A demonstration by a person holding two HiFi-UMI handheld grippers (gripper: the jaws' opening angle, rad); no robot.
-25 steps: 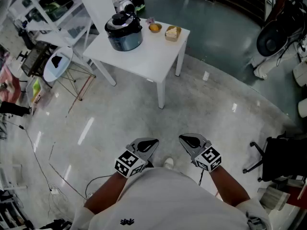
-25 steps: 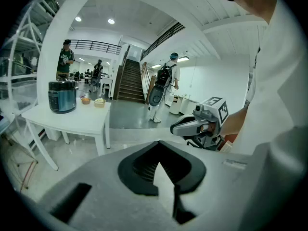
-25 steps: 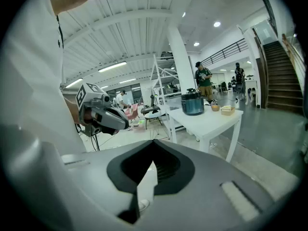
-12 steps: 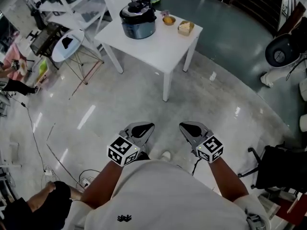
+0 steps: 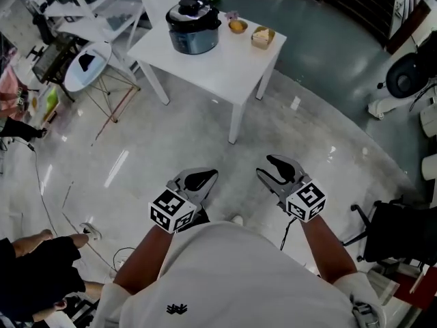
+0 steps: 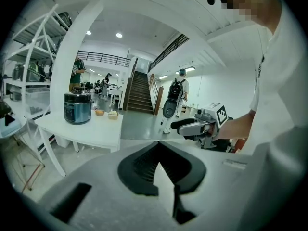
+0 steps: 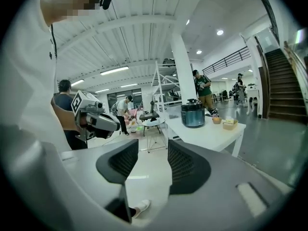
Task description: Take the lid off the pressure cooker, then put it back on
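Note:
The pressure cooker (image 5: 193,27), dark blue-grey with a black lid (image 5: 194,8) on top, stands at the far end of a white table (image 5: 225,67) across the floor. It also shows small in the left gripper view (image 6: 77,108) and the right gripper view (image 7: 193,114). Both grippers hang in front of my body, far from the table. My left gripper (image 5: 198,180) (image 6: 159,148) is shut, pads meeting, nothing in it. My right gripper (image 5: 280,169) (image 7: 153,146) has its jaws opening, with only floor showing between them.
A small bowl (image 5: 237,26) and a basket (image 5: 262,37) sit on the table beside the cooker. A round side table (image 5: 85,67) and white shelving stand at the left. A black chair (image 5: 399,231) is at the right. A person crouches at the lower left (image 5: 34,265).
The right gripper's jaws have parted from shut. Both grippers have lifted slightly. The view has swung, and a crouching person has come in at the lower left.

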